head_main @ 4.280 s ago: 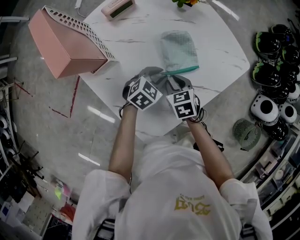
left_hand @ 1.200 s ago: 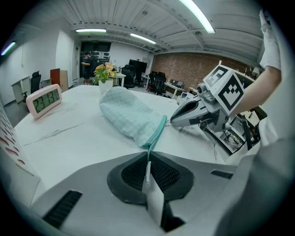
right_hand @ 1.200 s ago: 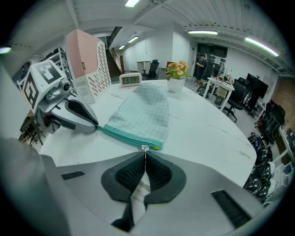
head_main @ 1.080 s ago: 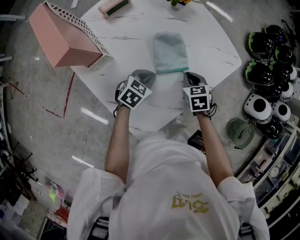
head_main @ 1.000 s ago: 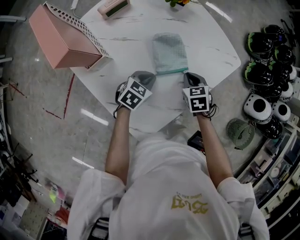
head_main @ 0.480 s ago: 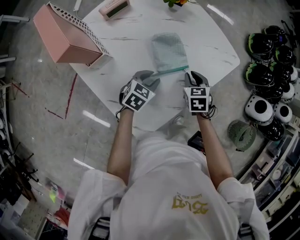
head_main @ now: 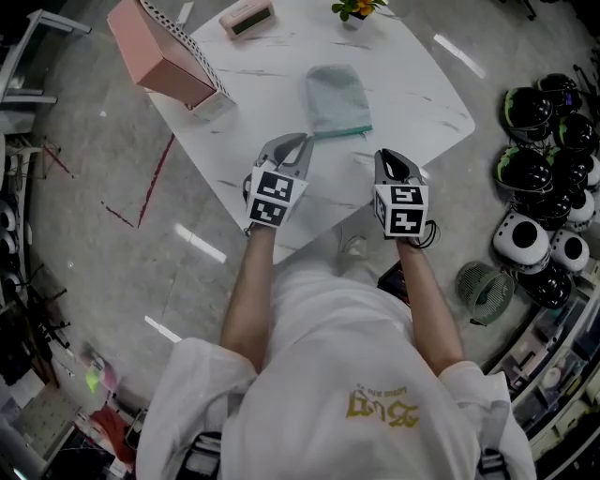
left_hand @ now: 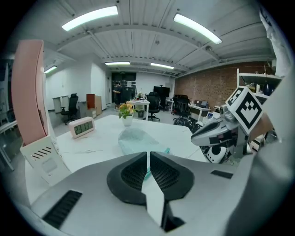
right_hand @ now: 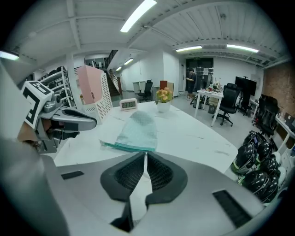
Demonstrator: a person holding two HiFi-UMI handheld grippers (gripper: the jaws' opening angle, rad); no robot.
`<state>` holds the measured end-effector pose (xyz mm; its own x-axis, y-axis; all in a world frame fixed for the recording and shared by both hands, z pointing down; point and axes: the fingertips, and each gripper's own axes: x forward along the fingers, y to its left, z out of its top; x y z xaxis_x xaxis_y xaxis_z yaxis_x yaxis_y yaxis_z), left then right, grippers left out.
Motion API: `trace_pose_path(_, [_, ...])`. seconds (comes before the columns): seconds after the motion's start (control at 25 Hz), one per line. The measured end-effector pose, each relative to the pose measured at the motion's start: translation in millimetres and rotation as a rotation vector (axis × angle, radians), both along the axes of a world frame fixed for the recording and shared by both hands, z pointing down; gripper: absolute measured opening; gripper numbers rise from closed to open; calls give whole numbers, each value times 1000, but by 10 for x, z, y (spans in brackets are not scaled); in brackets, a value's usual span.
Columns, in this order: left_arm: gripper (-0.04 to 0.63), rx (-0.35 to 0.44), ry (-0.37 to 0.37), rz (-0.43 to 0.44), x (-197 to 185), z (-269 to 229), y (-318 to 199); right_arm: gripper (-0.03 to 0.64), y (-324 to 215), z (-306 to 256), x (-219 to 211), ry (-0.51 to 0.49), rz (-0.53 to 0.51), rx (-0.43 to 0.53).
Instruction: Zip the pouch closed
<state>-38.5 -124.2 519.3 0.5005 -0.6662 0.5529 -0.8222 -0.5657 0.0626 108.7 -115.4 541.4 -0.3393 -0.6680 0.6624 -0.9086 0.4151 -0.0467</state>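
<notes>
The pale green mesh pouch (head_main: 336, 99) lies flat on the white marble table (head_main: 422, 84), its teal zip edge (head_main: 343, 132) towards me. Neither gripper touches it. My left gripper (head_main: 298, 141) hangs above the table just left of the zip edge. My right gripper (head_main: 384, 156) hangs off to the right of it. Both pairs of jaws have just been closing and stand shut with nothing between them. In the left gripper view the pouch (left_hand: 136, 140) shows beyond the left gripper (left_hand: 148, 155); in the right gripper view the pouch (right_hand: 138, 131) lies ahead of the right gripper (right_hand: 145, 155).
A pink box (head_main: 164, 52) hangs over the table's far left edge, with a small clock (head_main: 246, 17) and a flower pot (head_main: 354, 9) at the back. Several helmets (head_main: 548, 141) and a small fan (head_main: 485, 292) lie on the floor at the right.
Both grippers, once together at the zip edge, have parted, lifted off the table and drawn back. The left jaws stood apart half a second ago and are now closed. The pouch lies where it was.
</notes>
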Motion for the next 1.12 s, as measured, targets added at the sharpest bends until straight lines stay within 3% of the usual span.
trace_pose_path(0.28, [18,36,156,-173,125,-568,311,12,352,-527,40,-134,-75,85])
trace_pose_path(0.48, [18,115,274,-275,200,-950,595,12,549,-901,63,-155,-130,184])
trace_pose_path(0.88, [18,206,314,-325,321,-1467,1088,12,867,-1465,172,-274,-130,270])
trace_pose_path(1.12, [18,266,260,-342,415,-1546,1429,12,1176,-1546,289,-254,-140,300])
